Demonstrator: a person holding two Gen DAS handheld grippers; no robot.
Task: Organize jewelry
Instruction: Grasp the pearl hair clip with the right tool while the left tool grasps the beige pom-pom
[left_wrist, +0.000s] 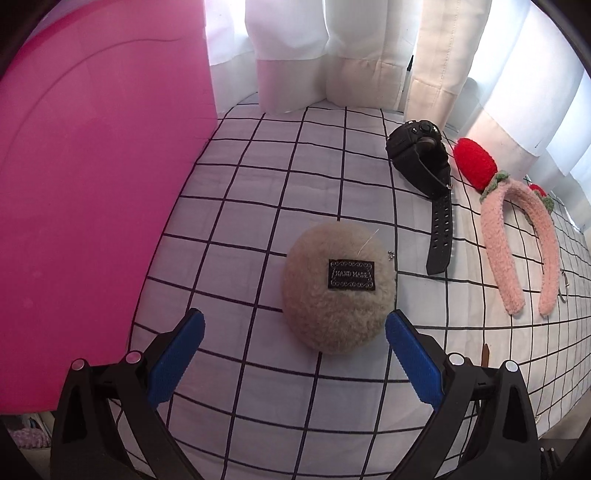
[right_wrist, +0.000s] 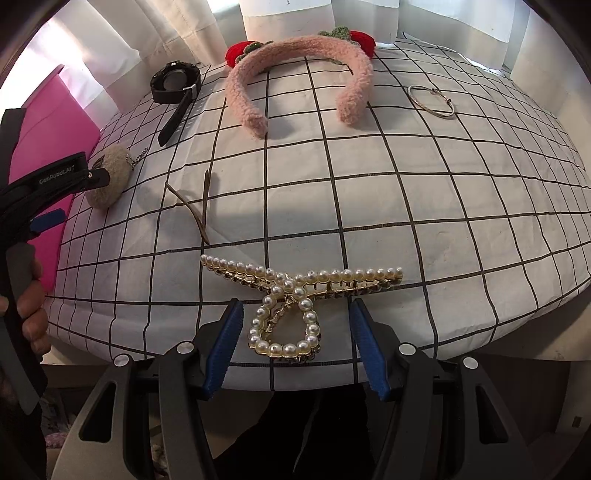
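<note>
Pearl hair claw lies lower centre, its loop between the parted, non-contacting pads of the right gripper. Left gripper gapes before the fuzzy pompom. Recommend centring, then closing gently.

On the checked cloth, six loose items are counted. One black wristwatch is present. One pink fluffy headband is present, fitted with two red strawberry ornaments. One beige fuzzy pom-pom with one black label is counted. One pearl hair claw is counted. One thin metal bangle is counted. One slim brown forked hairpin is counted. One pink panel is seen at the cloth's edge. Two handheld grippers are counted: the left gripper and the right gripper, each with two blue pads.
</note>
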